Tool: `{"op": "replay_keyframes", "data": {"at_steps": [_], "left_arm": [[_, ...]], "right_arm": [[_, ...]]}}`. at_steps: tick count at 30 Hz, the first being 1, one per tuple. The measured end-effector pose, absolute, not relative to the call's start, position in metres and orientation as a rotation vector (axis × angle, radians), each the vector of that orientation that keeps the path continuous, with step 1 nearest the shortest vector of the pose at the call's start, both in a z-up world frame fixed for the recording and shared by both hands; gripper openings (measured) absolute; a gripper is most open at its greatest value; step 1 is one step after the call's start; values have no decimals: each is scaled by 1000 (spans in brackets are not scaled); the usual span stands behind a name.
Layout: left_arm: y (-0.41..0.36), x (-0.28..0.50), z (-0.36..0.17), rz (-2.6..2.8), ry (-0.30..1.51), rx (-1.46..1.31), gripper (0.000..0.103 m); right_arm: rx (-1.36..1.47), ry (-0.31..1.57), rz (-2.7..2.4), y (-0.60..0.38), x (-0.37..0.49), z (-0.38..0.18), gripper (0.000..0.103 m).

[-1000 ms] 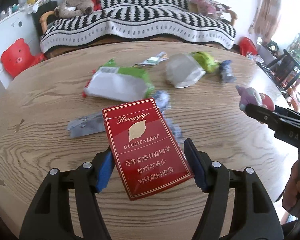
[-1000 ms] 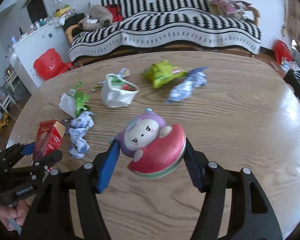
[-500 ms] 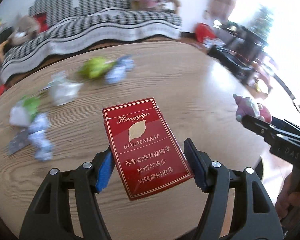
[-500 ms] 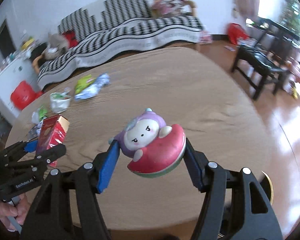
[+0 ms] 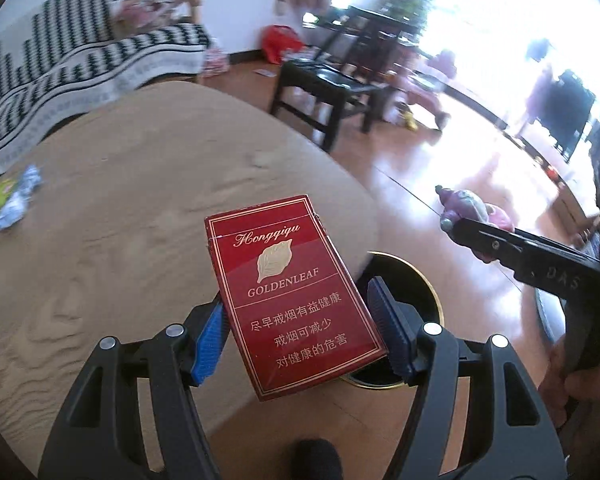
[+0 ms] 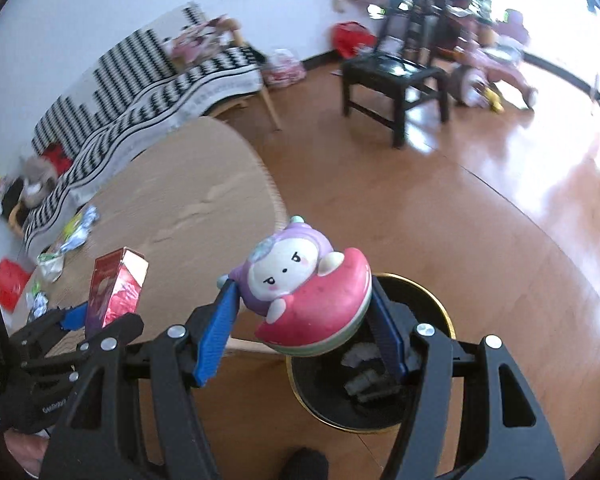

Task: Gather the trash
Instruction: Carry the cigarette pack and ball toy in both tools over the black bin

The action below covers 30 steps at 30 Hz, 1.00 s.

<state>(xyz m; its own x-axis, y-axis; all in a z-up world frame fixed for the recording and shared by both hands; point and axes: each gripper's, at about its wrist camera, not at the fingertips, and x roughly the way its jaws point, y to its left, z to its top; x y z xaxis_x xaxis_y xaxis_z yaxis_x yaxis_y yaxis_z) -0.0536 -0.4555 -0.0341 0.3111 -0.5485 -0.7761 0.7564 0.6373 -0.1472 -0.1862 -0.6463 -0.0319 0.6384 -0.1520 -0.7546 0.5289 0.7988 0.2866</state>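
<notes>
My left gripper [image 5: 300, 332] has its jaws closed on a red cigarette pack [image 5: 296, 292], gripped by its two long sides, the printed face toward the camera. The pack sits in the air at the rounded edge of the tabletop [image 5: 140, 208], partly over a black bin [image 5: 424, 284] with a gold rim that stands on the wooden floor [image 5: 440, 168].

My right gripper [image 6: 304, 332] has its jaws closed on a soft toy [image 6: 304, 292], a purple-hooded figure hugging a watermelon slice, held from both sides. The toy hangs above the near rim of the bin, which holds a few pale and grey scraps [image 6: 364, 376].

Crumpled wrappers [image 6: 76, 228] lie at the far side of the tabletop. A sofa with a black-and-white striped cover [image 6: 148, 92] and a dark stool [image 6: 392, 76] stand behind.
</notes>
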Motion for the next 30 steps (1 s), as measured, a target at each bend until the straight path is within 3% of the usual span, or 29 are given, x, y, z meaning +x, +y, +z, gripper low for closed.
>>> {"op": "replay_keyframes", "data": {"at_steps": [12, 30], "left_arm": [[-514, -93, -65, -1048, 960, 330, 65], [-526, -93, -77, -1054, 988, 361, 65]], "right_arm": [[659, 872, -496, -694, -229, -81, 63], [671, 888, -495, -694, -223, -85, 63]]}}
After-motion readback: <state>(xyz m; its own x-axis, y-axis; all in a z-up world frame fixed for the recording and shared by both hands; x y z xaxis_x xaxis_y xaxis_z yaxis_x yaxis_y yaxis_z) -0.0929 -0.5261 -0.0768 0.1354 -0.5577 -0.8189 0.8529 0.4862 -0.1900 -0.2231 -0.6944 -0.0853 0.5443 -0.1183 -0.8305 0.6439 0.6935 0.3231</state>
